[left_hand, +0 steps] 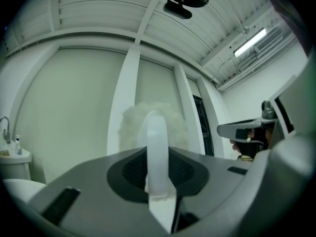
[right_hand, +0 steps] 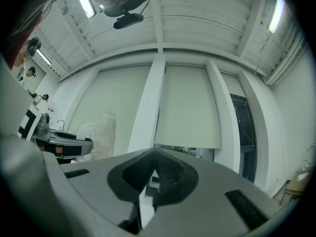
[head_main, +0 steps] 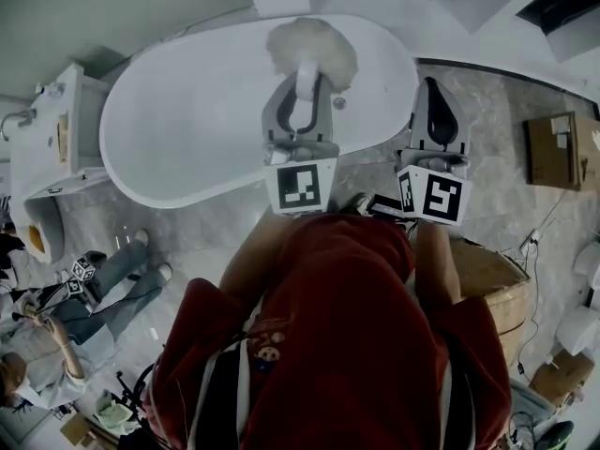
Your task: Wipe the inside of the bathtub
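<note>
The white oval bathtub stands on a marbled floor and fills the upper middle of the head view; every place below is given from it. The left gripper hangs over the bathtub's near rim, toward its right-hand end, fingers pointing in over the basin; those fingers are clenched on the white handle of a duster, whose fluffy white head lies over the bathtub's far inner wall, though whether it touches the surface cannot be told. A small round drain shows on the bathtub floor just beside the handle. In the left gripper view the handle stands upright, pinched between the two dark pads of the left gripper, with the fluffy head behind it.

The right gripper is just outside the bathtub's right-hand end, near the rim and apart from the duster; in its own view the right gripper has its fingers pressed together on nothing (the left gripper and the fluffy head show off to the side).

Off the bathtub's left-hand end stands a white washbasin; well beyond the right-hand end lies a cardboard box; on the near side, by the wearer's red sweater, are a wooden tub and a seated person.
</note>
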